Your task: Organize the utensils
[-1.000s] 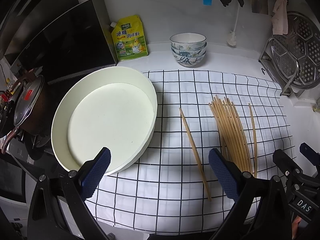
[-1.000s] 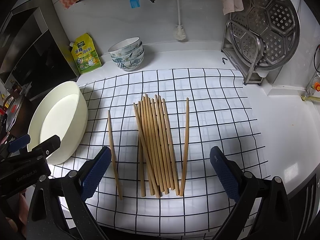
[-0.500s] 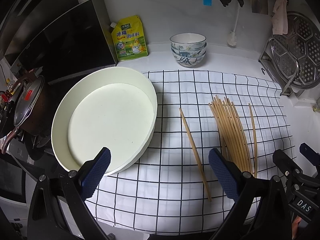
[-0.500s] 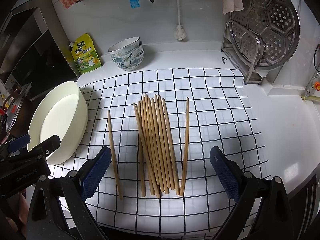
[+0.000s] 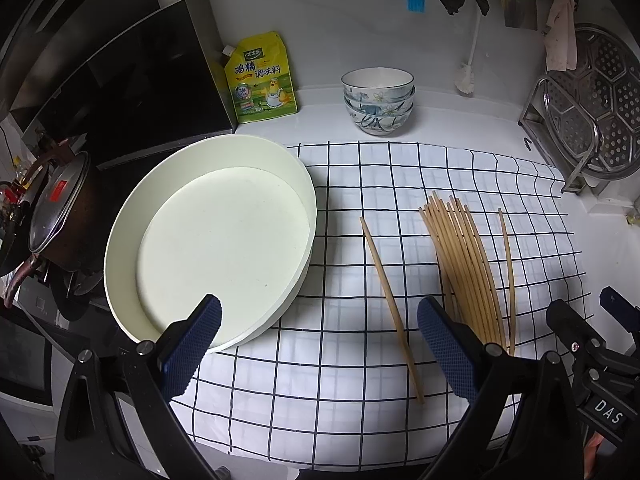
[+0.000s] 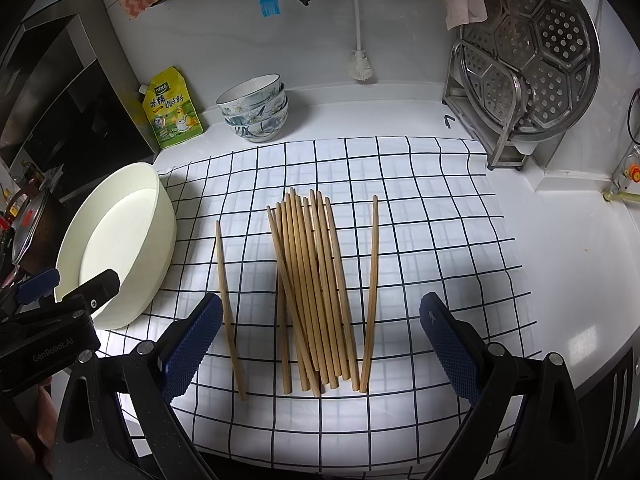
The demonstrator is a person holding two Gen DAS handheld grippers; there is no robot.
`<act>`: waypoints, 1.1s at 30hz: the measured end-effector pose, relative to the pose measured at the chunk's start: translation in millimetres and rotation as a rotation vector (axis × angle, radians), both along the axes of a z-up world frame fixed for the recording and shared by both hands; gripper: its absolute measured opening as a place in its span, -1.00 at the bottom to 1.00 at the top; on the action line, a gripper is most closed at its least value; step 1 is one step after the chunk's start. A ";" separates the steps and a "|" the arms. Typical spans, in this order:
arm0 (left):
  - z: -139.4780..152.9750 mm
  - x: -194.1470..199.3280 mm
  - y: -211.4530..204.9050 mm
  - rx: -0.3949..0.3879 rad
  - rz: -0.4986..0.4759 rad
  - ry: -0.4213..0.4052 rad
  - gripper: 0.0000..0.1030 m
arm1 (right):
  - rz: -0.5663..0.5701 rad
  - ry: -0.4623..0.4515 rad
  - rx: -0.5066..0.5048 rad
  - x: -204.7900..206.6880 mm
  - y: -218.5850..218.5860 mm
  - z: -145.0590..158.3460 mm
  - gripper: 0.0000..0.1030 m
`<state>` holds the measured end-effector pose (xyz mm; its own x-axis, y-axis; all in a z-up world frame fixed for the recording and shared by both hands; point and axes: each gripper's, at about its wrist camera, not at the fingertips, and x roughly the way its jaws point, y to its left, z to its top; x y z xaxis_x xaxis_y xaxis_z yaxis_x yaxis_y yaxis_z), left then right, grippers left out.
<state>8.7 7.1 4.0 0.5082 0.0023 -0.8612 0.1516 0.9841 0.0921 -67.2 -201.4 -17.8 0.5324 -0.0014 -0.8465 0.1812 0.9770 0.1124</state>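
Several wooden chopsticks lie in a bunch [image 6: 316, 292] on a black-and-white checked cloth [image 6: 440, 240]; the bunch also shows in the left wrist view [image 5: 466, 268]. One single chopstick [image 6: 229, 312] lies to its left and another [image 6: 371, 292] to its right. A round cream tray [image 5: 216, 248] sits empty at the cloth's left edge. My left gripper [image 5: 318, 350] is open, hovering near the tray's front rim and the left single chopstick [image 5: 390, 308]. My right gripper [image 6: 320, 348] is open, hovering over the near ends of the bunch. Neither holds anything.
Stacked patterned bowls [image 6: 256, 110] and a yellow seasoning pouch [image 6: 172, 110] stand at the back. A steel rack with a steamer plate [image 6: 528, 52] is at the back right. A lidded pot [image 5: 56, 216] and dark stove sit left of the tray.
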 end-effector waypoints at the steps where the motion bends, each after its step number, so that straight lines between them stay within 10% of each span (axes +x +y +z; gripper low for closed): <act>1: 0.0 -0.1 -0.1 0.000 0.000 0.000 0.88 | 0.001 0.000 0.000 -0.1 -0.1 0.0 0.83; 33: 3.5 -3.9 -0.1 0.002 -0.001 -0.014 0.88 | 0.003 -0.011 -0.002 -5.5 0.7 3.9 0.83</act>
